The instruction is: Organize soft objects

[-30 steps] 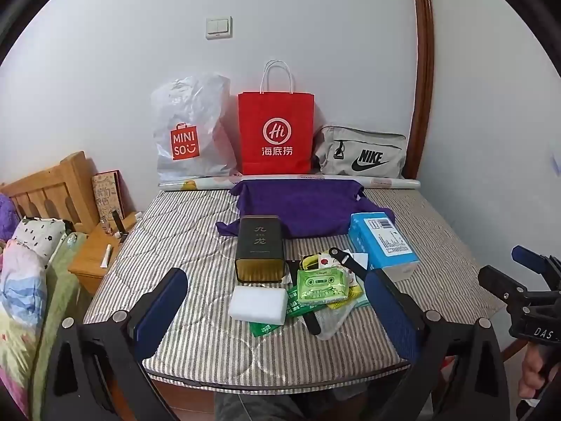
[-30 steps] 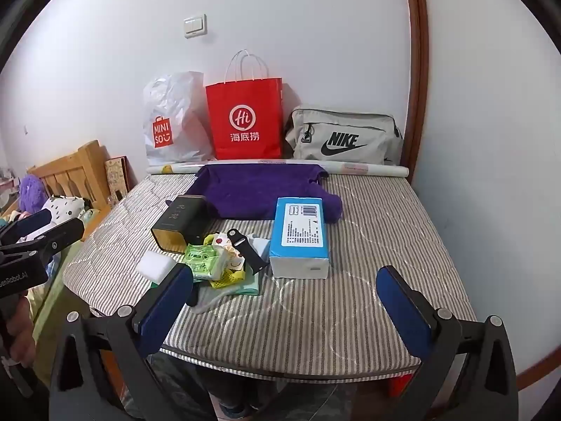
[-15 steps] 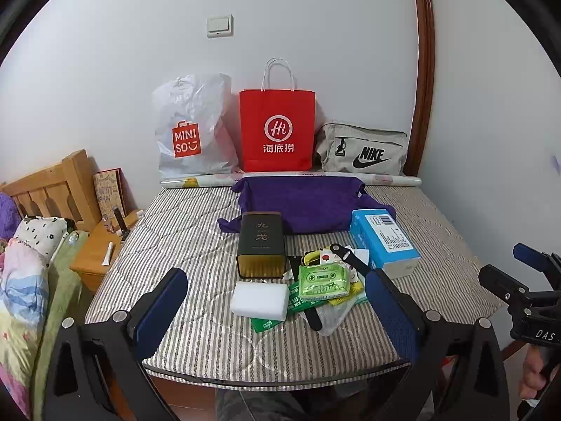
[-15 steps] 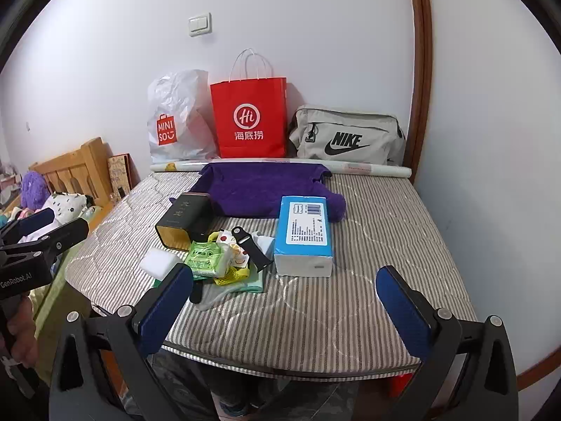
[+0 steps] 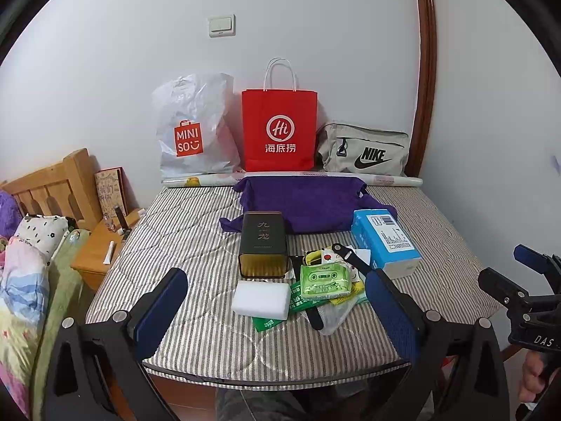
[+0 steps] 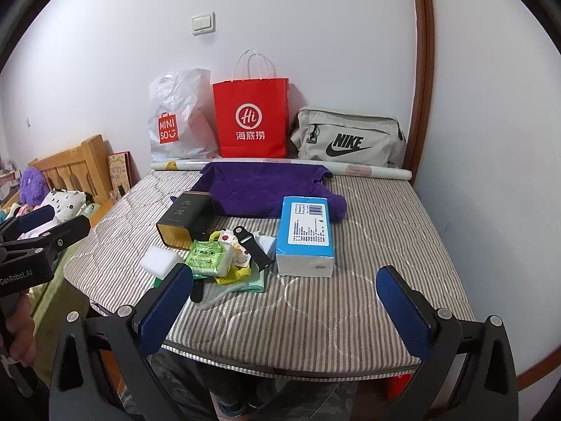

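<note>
- Your left gripper [image 5: 277, 310] hangs off the near edge of the striped mattress [image 5: 196, 231], its blue pads spread wide and holding nothing.
- Your right gripper [image 6: 284, 301] is likewise at the near edge, pads wide apart and empty.
- The white sponge block [image 5: 261, 299] lies flat near the front, its long axis running left to right, just in front of the dark tin [image 5: 263, 242].
- The dark tin lies on its side, its long axis running front to back, one end facing you.
- The green wipes pack [image 5: 326, 280] tops a small pile of packets just right of the sponge, long side left to right; a black strap [image 6: 253, 245] crosses that pile at a slant.
- The blue tissue box [image 6: 306, 233] lies to the right of the pile, its long axis pointing away from you toward the wall.
- The purple cloth [image 5: 305, 203] is spread flat behind the tin and box, wider than deep.
- Against the wall stand a white plastic bag [image 5: 194, 129], a red paper bag [image 5: 279, 129] and a grey Nike bag [image 5: 364, 152].
</note>
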A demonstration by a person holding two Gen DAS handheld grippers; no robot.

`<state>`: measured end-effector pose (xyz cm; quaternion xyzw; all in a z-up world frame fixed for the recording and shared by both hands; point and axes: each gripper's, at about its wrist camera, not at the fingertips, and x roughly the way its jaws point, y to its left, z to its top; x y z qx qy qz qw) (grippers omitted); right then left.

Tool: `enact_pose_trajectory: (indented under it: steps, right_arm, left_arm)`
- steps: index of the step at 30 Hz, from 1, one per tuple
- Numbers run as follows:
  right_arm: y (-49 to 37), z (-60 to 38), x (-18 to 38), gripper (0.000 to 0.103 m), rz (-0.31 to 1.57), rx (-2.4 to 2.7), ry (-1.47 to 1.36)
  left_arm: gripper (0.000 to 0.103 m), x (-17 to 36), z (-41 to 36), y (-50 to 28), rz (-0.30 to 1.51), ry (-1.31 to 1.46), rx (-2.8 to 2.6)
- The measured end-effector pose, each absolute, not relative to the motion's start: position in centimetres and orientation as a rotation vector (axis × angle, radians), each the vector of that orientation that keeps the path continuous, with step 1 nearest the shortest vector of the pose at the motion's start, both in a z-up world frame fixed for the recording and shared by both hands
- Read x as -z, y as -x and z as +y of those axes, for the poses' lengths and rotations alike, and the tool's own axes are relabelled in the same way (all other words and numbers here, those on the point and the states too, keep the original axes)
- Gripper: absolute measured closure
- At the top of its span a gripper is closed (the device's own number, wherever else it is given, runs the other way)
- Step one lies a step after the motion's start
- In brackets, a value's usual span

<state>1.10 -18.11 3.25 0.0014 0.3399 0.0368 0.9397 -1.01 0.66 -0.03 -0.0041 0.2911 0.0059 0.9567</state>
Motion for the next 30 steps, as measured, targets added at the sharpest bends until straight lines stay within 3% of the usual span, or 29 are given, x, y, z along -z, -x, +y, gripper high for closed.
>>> enact_pose_trajectory:
  steps: [30]
  right_arm:
    - [-0.85, -17.54, -3.37, 0.0, 0.694, -0.085, 0.002]
  left_arm:
    - [0.001, 0.21, 0.95, 1.28, 0.586, 0.013, -0.023]
